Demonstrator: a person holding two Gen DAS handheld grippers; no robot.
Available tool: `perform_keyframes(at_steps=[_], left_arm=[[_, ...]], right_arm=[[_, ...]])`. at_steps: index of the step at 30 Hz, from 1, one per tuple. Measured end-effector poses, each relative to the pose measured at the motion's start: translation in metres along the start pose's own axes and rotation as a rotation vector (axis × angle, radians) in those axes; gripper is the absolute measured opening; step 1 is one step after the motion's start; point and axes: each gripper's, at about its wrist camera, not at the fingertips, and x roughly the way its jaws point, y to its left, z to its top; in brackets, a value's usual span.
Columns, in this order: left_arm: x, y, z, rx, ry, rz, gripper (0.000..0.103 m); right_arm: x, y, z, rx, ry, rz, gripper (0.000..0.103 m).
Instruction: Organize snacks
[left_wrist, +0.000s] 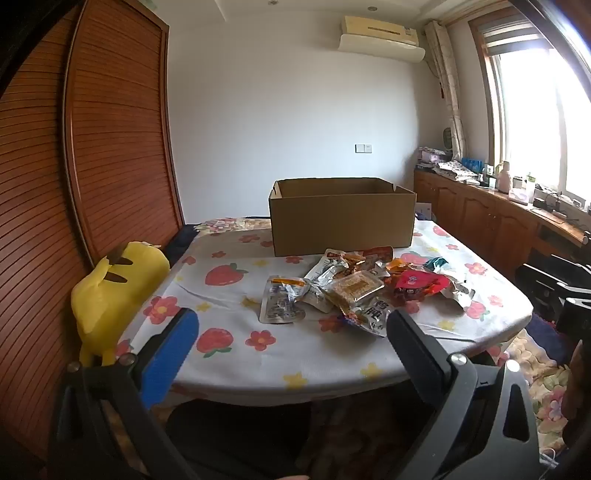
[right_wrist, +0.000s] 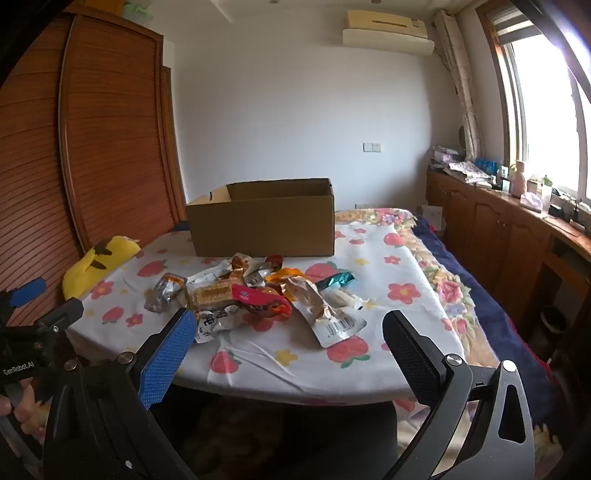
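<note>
A heap of snack packets (left_wrist: 362, 288) (right_wrist: 258, 295) lies mid-table on a flower-and-strawberry cloth (left_wrist: 229, 354) (right_wrist: 399, 266). It holds silver foil pouches, a clear-wrapped biscuit bar (left_wrist: 354, 286) (right_wrist: 212, 293) and a red packet (left_wrist: 419, 284) (right_wrist: 258, 297). Behind the heap stands an open cardboard box (left_wrist: 341, 221) (right_wrist: 264, 225). My left gripper (left_wrist: 291, 325) hovers open over the near table edge, short of the heap. My right gripper (right_wrist: 288, 328) is open too, its blue finger (right_wrist: 170, 354) beside a silver pouch, nothing between the fingers.
A yellow plush toy (left_wrist: 114, 291) (right_wrist: 99, 264) sits at the table's left edge against a wooden slatted wardrobe (left_wrist: 110, 129). Low wooden cabinets (right_wrist: 498, 229) with clutter run along the window wall on the right. The left hand-held gripper (right_wrist: 33, 314) shows at the right view's left edge.
</note>
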Motion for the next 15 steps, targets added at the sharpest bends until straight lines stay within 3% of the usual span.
perform_keyframes(at_steps=[15], left_arm=[[-0.0002,0.0003,-0.0002,-0.001,-0.007,0.003,0.103]], right_arm=[[-0.0026,0.0005,-0.0009,-0.005,-0.005,-0.007,0.103]])
